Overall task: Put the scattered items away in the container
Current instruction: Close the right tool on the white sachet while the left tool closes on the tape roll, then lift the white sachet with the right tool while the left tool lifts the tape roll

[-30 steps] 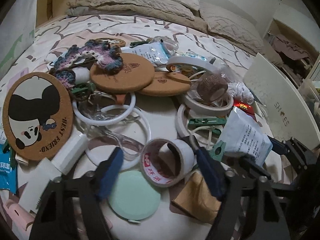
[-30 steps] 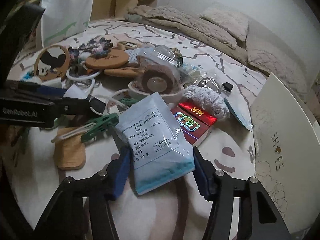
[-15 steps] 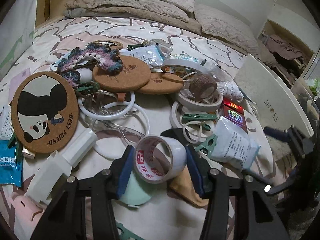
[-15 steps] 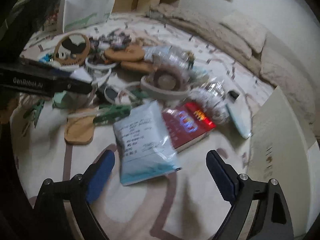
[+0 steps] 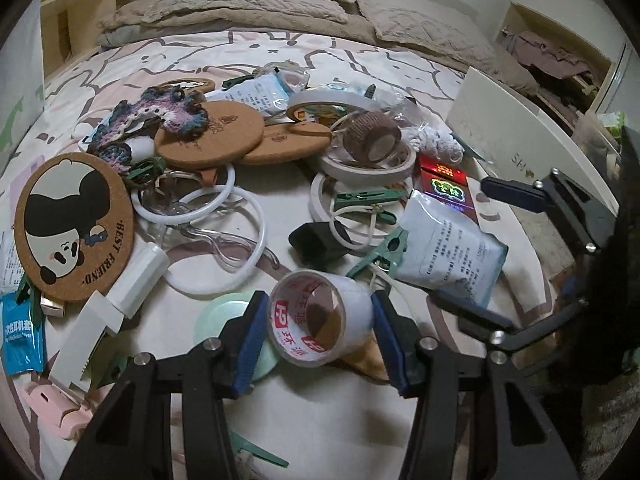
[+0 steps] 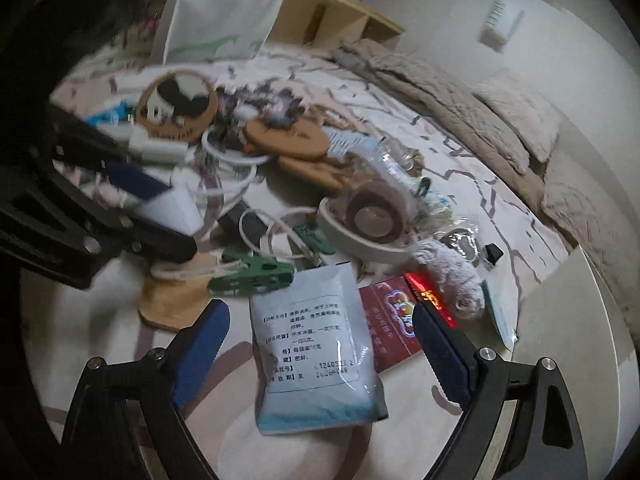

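My left gripper (image 5: 316,328) is shut on a white tape roll (image 5: 320,316) with red print, held just above the bed. In the right wrist view the same roll (image 6: 172,210) shows between the left gripper's blue pads. My right gripper (image 6: 320,348) is open, its pads on either side of a white-and-blue medicine sachet (image 6: 316,352) lying on the bed; the sachet also shows in the left wrist view (image 5: 448,248). The white shoe box (image 5: 520,132) stands at the right.
Scattered on the bedsheet: a panda cork coaster (image 5: 74,220), round cork coasters (image 5: 208,136), white rings (image 5: 224,240), green clothes pegs (image 5: 368,200), a red card box (image 5: 446,188), a brown bandage roll (image 5: 372,136), a mint round compact (image 5: 224,316). Pillows lie at the back.
My left gripper has closed on the tape roll and lifted it slightly. My right gripper opened wide, drew back a little, and the sachet lies between its pads.
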